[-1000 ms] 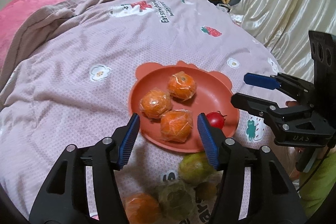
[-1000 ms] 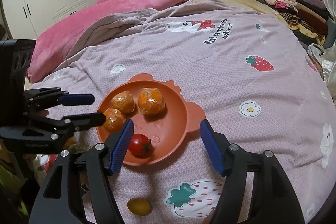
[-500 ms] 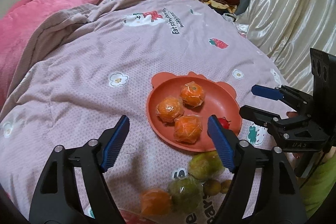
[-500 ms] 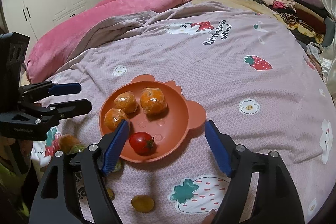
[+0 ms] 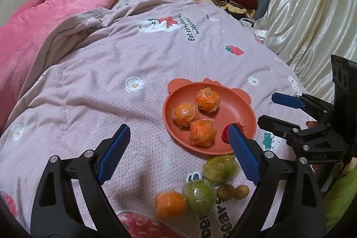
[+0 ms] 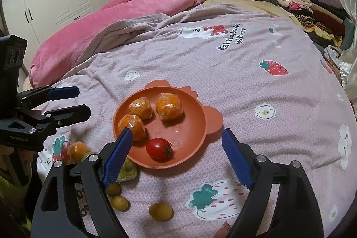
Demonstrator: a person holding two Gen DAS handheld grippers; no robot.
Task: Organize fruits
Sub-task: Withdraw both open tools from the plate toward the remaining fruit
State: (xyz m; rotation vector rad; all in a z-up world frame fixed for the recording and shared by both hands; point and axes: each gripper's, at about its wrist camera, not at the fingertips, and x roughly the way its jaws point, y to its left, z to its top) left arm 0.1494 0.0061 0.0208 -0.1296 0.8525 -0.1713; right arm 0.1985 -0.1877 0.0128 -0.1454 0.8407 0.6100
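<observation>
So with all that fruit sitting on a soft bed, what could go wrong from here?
The orange plate rests on a wrinkled quilt, so pressing near its rim might tip it and roll the tomato out. The wrapped oranges sit close together, so fingers may nudge a neighbour. The small yellow fruit lying loose could roll away on the soft cover.

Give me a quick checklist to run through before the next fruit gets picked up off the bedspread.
1. Left tool open, nothing between its pads; its jaws have just been opening: ok.
2. Right tool open and empty, also just opened: ok.
3. Plate has bare room beside the three wrapped oranges and tomato: ok.
4. All fruit on the plate: not ok; a green fruit, an orange and a small yellow fruit lie on the bedspread.
5. Plate sits level on the soft bedspread: cannot tell.
</observation>
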